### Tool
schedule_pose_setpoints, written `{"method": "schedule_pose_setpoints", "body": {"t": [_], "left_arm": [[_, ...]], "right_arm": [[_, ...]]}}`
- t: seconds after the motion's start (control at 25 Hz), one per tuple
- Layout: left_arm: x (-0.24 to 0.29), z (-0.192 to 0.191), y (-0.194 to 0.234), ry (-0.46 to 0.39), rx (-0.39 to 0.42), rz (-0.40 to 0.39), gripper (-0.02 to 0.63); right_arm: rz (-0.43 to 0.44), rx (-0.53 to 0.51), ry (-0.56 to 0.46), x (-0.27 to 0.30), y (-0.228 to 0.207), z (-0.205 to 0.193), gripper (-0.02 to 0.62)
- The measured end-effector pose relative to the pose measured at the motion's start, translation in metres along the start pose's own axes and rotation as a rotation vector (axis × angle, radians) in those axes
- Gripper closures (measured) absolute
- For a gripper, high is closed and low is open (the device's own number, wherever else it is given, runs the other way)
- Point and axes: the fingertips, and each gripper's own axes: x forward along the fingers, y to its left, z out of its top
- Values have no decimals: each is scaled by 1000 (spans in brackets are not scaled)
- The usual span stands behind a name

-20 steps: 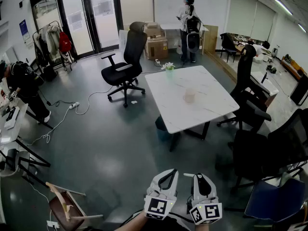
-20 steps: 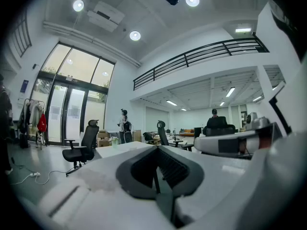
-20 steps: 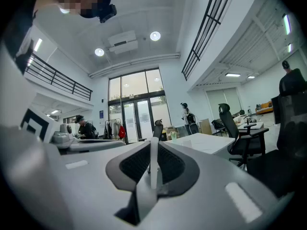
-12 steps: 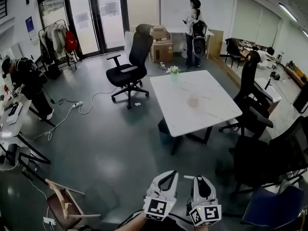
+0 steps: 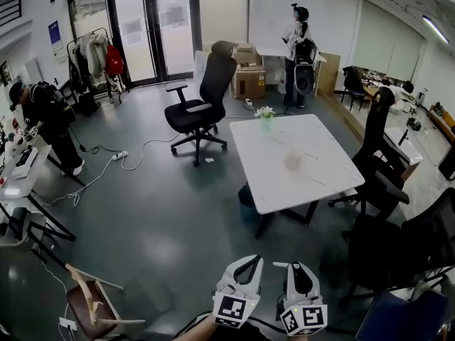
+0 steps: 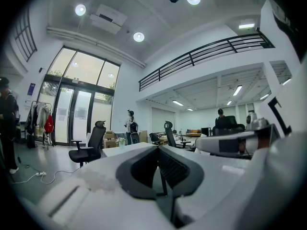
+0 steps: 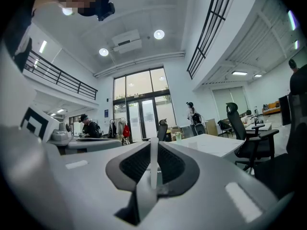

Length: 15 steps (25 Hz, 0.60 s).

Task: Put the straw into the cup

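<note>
Two grippers are held level, side by side. The left gripper (image 6: 158,148) is clenched on nothing, spare for now. The right gripper (image 7: 152,150) pinches the straw (image 7: 152,169) upright between its fingertips, ready to carry. The cup (image 5: 293,160) waits on the table (image 5: 323,183), well ahead of both.

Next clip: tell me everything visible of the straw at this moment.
The straw is thin, straight and white, seemingly plastic or paper. It is pinched between the closed jaws of the right gripper, crosswise to them, and shows upright in the right gripper view. Only the jaws touch it. It is held in the air, well short of the table with the cup.
</note>
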Motion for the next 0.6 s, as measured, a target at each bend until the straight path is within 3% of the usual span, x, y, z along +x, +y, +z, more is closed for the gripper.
{"method": "schedule_pose_setpoints", "body": {"t": [0.6], "left_arm": [[144,-13,39,9,17,-49,604]], "right_arm": [[-40,-49,-4,110,-83,9,551]]}}
